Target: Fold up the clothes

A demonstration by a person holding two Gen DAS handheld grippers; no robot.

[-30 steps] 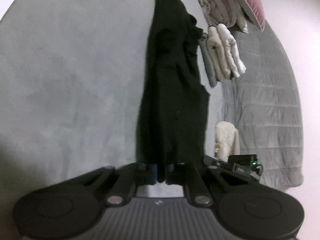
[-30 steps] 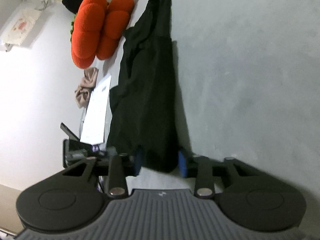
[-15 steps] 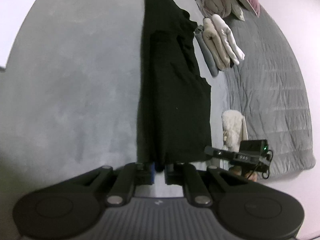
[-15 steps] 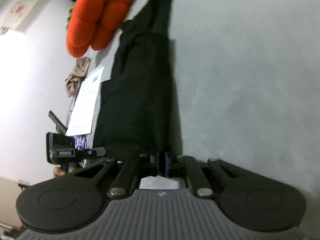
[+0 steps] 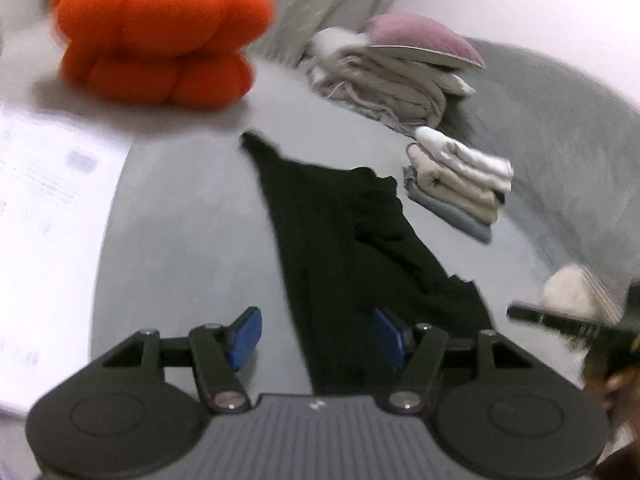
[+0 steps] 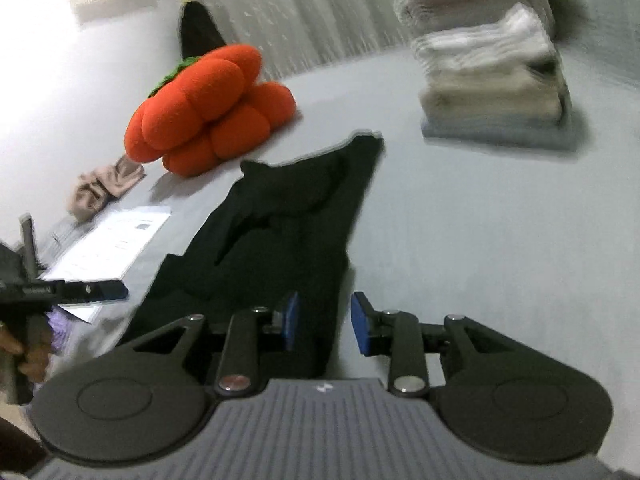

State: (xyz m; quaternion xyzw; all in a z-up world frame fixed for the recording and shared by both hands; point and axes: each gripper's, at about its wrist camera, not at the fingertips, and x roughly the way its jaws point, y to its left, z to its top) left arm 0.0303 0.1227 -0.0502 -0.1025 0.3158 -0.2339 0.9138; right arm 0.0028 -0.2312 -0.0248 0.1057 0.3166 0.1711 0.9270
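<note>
Claws point(image 5: 318, 336) point(image 6: 324, 328) gape, empty, over black garment point(image 5: 352, 248).

Left hand-held gripper point(image 5: 318, 338) gapes wide — black garment point(image 5: 352, 248) lying flat between its fingers.

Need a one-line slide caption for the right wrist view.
Open right gripper above the near end of a black garment lying on the grey bed, orange plush beyond.

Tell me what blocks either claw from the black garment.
Nothing visible does. The black garment lies flat right ahead of the open left claw and the open right claw, its near edge between their fingers.
</note>
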